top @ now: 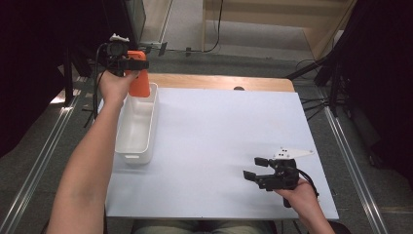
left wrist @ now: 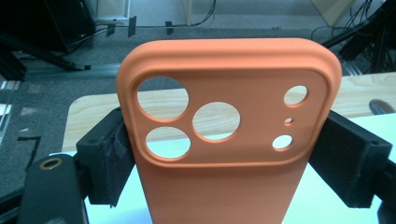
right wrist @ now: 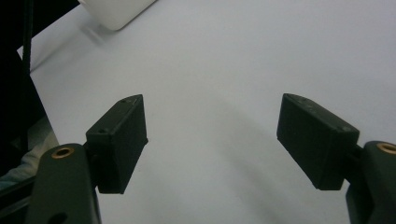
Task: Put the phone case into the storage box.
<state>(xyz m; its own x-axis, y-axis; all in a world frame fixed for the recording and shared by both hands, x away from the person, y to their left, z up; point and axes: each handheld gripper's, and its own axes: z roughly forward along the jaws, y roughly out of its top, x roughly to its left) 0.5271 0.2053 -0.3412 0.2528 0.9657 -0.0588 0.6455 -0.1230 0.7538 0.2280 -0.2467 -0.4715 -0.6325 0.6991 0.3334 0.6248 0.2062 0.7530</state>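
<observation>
An orange phone case (top: 139,80) with round camera holes hangs upright over the far end of a white rectangular bin (top: 127,147) at the table's left. My left gripper (top: 127,63) is shut on its edges. In the left gripper view the case (left wrist: 224,140) stands between both black pads, which press on its sides. My right gripper (top: 255,168) rests near the table's front right, open with nothing between its jaws; in the right gripper view its gripper (right wrist: 212,140) frames bare white table (right wrist: 224,60).
The white sheet (top: 219,141) covers most of the wooden table (top: 219,82). A corner of the white bin (right wrist: 116,11) sits at the top of the right gripper view. Cables and black stands lie on the floor around the table.
</observation>
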